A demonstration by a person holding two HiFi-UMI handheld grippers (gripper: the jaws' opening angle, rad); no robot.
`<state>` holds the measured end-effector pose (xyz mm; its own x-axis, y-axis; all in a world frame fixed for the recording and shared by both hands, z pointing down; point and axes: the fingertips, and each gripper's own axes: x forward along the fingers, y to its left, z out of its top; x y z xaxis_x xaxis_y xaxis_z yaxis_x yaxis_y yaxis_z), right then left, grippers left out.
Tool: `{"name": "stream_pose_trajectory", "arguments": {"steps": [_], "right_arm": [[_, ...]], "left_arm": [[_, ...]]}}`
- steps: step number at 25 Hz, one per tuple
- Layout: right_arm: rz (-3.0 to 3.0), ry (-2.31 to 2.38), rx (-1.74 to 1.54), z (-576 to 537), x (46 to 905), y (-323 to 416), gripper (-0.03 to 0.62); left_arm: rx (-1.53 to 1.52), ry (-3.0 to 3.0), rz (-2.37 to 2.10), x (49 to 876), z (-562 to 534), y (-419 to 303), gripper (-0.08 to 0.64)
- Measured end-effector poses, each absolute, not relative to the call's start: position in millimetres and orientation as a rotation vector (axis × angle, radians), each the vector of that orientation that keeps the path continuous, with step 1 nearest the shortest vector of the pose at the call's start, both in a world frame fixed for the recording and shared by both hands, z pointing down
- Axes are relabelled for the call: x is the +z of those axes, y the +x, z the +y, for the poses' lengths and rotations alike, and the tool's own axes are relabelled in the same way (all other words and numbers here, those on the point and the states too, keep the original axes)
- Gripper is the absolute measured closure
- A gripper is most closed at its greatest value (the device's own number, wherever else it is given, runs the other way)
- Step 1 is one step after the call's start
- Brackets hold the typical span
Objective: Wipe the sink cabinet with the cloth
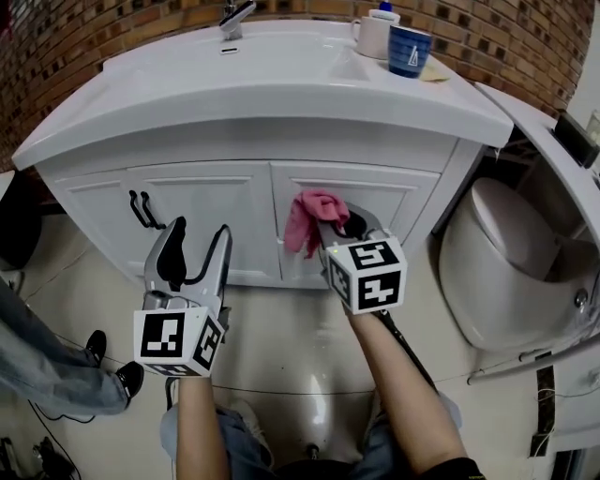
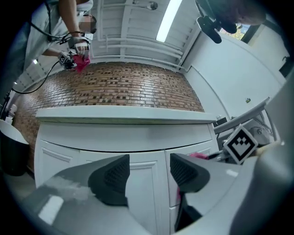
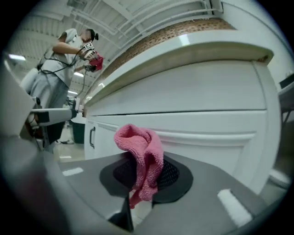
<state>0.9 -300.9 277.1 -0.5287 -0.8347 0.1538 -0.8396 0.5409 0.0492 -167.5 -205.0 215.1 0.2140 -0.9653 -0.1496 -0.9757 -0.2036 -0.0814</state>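
A white sink cabinet (image 1: 206,202) with two doors stands under a white basin top (image 1: 281,84). My right gripper (image 1: 328,225) is shut on a pink cloth (image 1: 309,217), which bunches up against the right door near its top left corner. In the right gripper view the pink cloth (image 3: 142,156) is pinched between the black pads, close to the white cabinet front (image 3: 193,101). My left gripper (image 1: 197,246) is open with nothing in it, in front of the left door; its pads (image 2: 110,176) stand apart, facing the cabinet (image 2: 115,137).
Black handles (image 1: 141,208) sit on the left door. A blue cup (image 1: 409,49) and a white mug (image 1: 375,34) stand on the basin top by the tap (image 1: 234,19). A white toilet (image 1: 506,258) is at the right. A person's legs (image 1: 56,366) are at the left.
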Motion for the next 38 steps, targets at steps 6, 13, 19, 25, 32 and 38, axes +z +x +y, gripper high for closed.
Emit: {"name": "stream_pose_trajectory", "arguments": {"steps": [6,13,19,25,32,38], "right_arm": [[-2.342,1.898,0.185,-308,277,170,0.522],[-2.281,1.962,0.228,-302,292,216,0.522],[-2.664,1.416,0.264,-286,308,32,0.522],[-2.761,1.183,0.14,-293,322,-66,0.522],[-2.57,1.682,0.509,-308,353,52,0.522],[-2.341,2.041,0.423,-312,344,201,0.522]], "left_arm": [[0.049,-2.341,1.841,219,-208,-153,0.285],[0.093,-2.364,1.851,221,-216,-146,0.285],[0.035,-2.294,1.906,220,-220,-157,0.285],[0.015,-2.235,1.959,218,-214,-178,0.285],[-0.033,-2.228,1.956,218,-210,-188,0.285],[0.007,-2.251,1.952,217,-210,-183,0.285]]}}
